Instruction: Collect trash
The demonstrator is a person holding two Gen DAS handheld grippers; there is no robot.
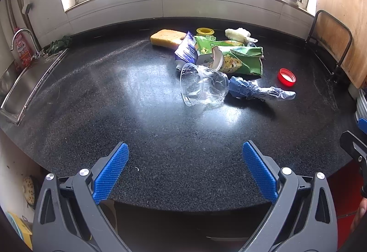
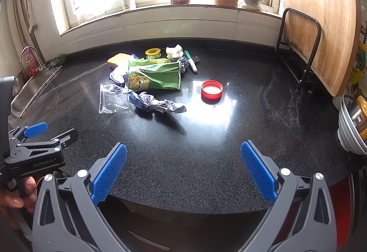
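Note:
A pile of trash lies on the black countertop [image 1: 114,96]. It holds a clear plastic cup [image 1: 201,85] on its side, a crumpled blue wrapper [image 1: 254,90], a green snack bag [image 1: 238,60], a purple-white pouch [image 1: 187,50], a red lid [image 1: 286,77], a yellow sponge [image 1: 167,37], a yellow ring [image 1: 204,31] and white wadding [image 1: 237,34]. The right wrist view shows the cup [image 2: 113,98], wrapper [image 2: 151,103], bag [image 2: 153,76], lid [image 2: 212,89] and a green-capped marker [image 2: 190,61]. My left gripper [image 1: 185,154] and right gripper [image 2: 183,155] are open and empty, near the front edge.
A steel sink [image 1: 25,87] with a faucet [image 1: 21,38] is at the left. A wooden cutting board in a black rack [image 2: 321,29] stands at the right. Stacked metal bowls [image 2: 353,123] sit at the far right. Bottles and jars line the windowsill [image 2: 183,3].

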